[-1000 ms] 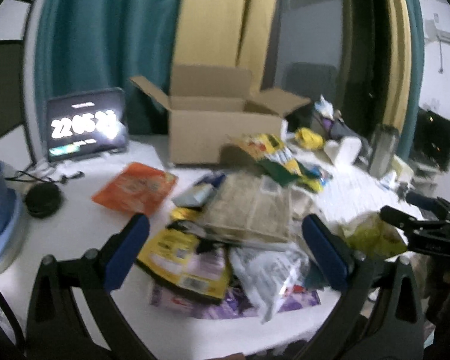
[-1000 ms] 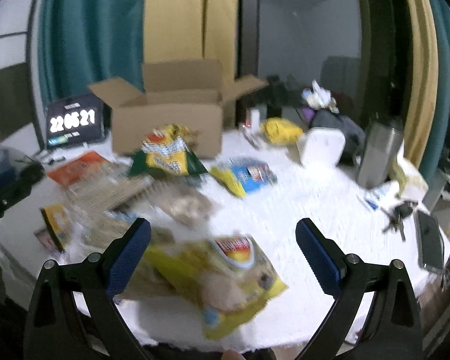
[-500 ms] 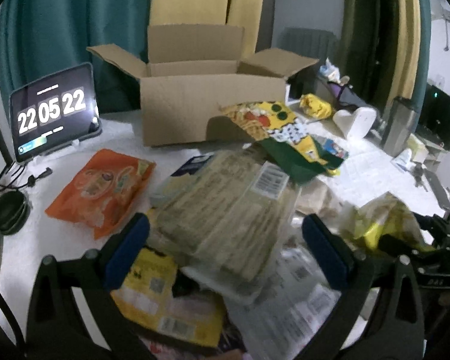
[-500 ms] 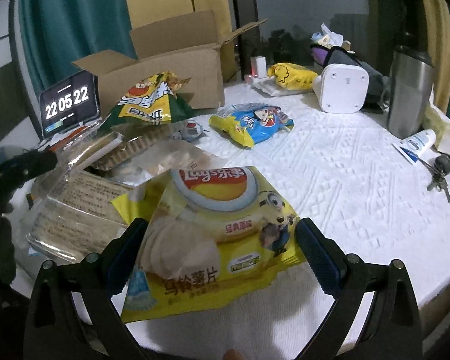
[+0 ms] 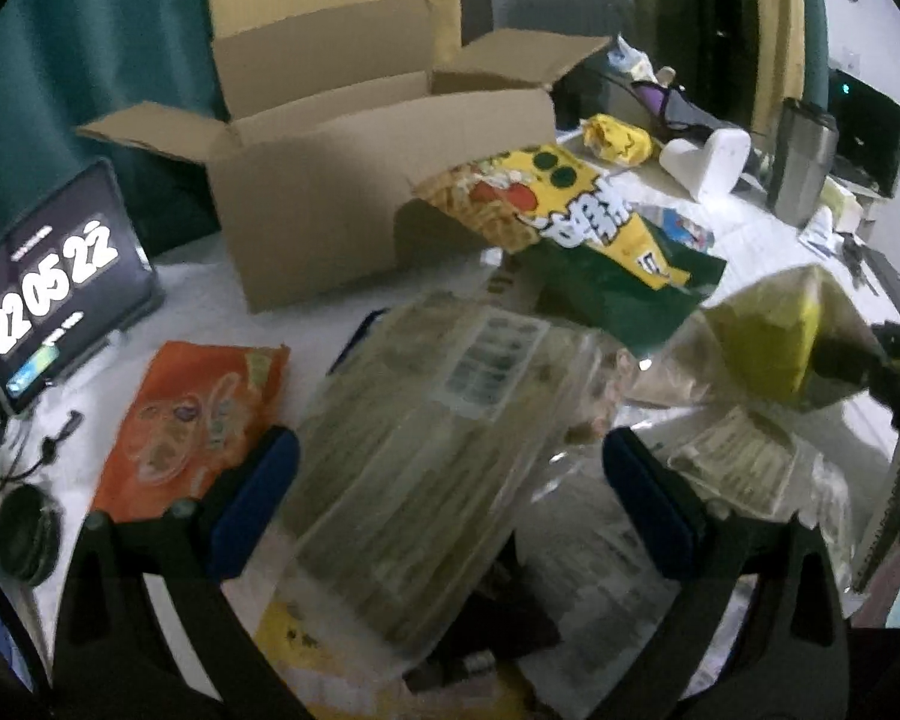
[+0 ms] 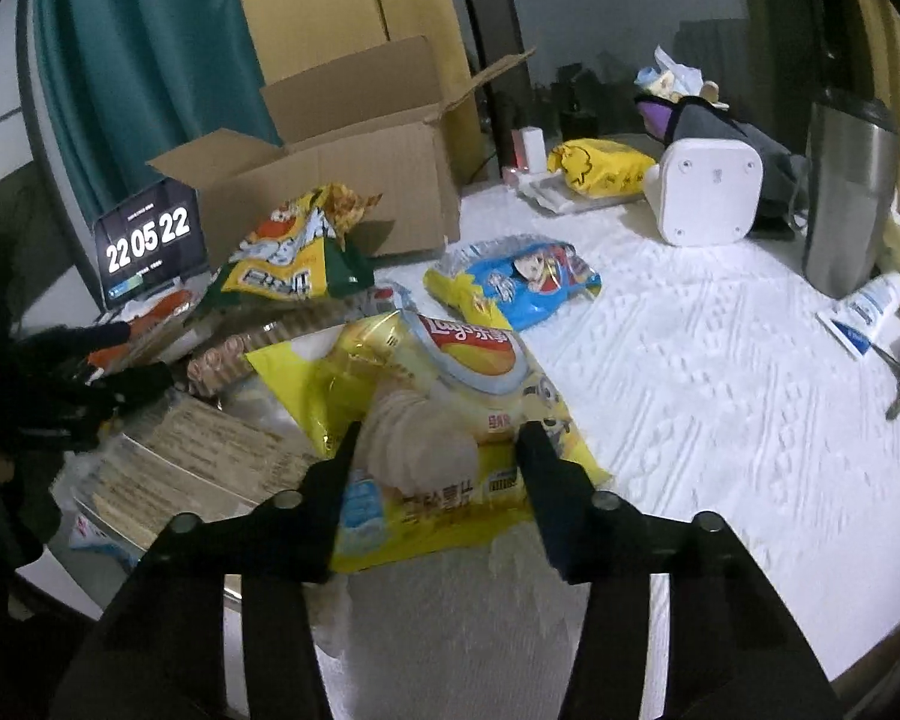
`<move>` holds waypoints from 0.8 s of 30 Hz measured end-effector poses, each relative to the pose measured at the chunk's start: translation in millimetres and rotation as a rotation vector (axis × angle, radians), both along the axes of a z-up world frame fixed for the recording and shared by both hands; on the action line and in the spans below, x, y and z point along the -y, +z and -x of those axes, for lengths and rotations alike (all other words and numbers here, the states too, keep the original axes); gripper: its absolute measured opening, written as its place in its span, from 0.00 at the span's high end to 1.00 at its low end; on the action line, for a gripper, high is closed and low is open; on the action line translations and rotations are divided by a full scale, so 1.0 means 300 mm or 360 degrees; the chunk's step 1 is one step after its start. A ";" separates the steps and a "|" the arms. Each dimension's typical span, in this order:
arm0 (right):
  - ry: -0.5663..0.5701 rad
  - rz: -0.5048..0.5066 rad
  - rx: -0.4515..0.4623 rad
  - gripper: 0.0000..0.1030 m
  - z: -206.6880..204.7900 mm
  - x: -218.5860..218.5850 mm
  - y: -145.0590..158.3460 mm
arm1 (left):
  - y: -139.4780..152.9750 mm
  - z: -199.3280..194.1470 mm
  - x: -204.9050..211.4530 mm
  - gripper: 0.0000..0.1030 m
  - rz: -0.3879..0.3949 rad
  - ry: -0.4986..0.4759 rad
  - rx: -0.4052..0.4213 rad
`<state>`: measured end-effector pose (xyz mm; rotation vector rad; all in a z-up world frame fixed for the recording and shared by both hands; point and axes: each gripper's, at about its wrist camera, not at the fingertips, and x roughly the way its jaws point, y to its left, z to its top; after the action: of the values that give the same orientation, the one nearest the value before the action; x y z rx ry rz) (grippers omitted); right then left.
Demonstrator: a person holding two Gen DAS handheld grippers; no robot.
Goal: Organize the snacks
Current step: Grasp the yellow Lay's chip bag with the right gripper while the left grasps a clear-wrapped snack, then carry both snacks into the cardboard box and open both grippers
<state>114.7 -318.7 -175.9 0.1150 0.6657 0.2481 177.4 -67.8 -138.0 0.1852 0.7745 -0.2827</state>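
1. Right hand-held gripper (image 6: 435,450) is closing on the yellow chips bag (image 6: 444,414): half a second ago its fingers were standing wide on both sides of the bag, and now they are pressing into the lower part of it, narrow, with the bag pinched between them.
2. Left hand-held gripper (image 5: 450,480) is staying wide open, holding nothing; it is now hanging closer over the clear cracker pack (image 5: 426,438), which is lying between its two blue pads without touching them, as far as I can tell.
3. Around the cracker pack the other snacks are lying in a heap on the tabletop (image 6: 720,390): the orange bag (image 5: 192,414) is just beside it on the left, and the green-and-yellow bag (image 5: 576,222) is leaning behind it, against the front of the cardboard box (image 5: 330,204).
4. In the right view, the blue cartoon bag (image 6: 522,282) is lying apart from the heap, near the box.
5. Farther out, the box is standing open with all flaps up, and I cannot see whether anything is inside it.
6. I am judging that the task is only beginning: the chips bag is the first snack being gripped, and it still needs lifting and carrying to the box.
7. One risk: the bag is puffy, so it may slip or crush.
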 end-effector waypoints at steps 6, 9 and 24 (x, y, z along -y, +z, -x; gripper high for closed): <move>-0.0009 -0.0005 0.0053 0.67 -0.017 0.012 0.046 | -0.028 -0.035 -0.034 0.43 -0.0086 -0.0001 0.0003; 0.0008 -0.0007 0.0099 0.68 -0.019 0.005 0.085 | -0.019 -0.036 -0.074 0.56 -0.0041 -0.0003 0.0007; 0.0073 0.0038 0.0382 0.70 -0.165 -0.079 0.357 | 0.228 -0.020 -0.260 0.78 0.0307 0.0077 0.0238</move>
<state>164.0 -294.9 -68.8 0.0458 0.4328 0.2931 183.5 10.3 -69.6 0.0055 0.5987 -0.2922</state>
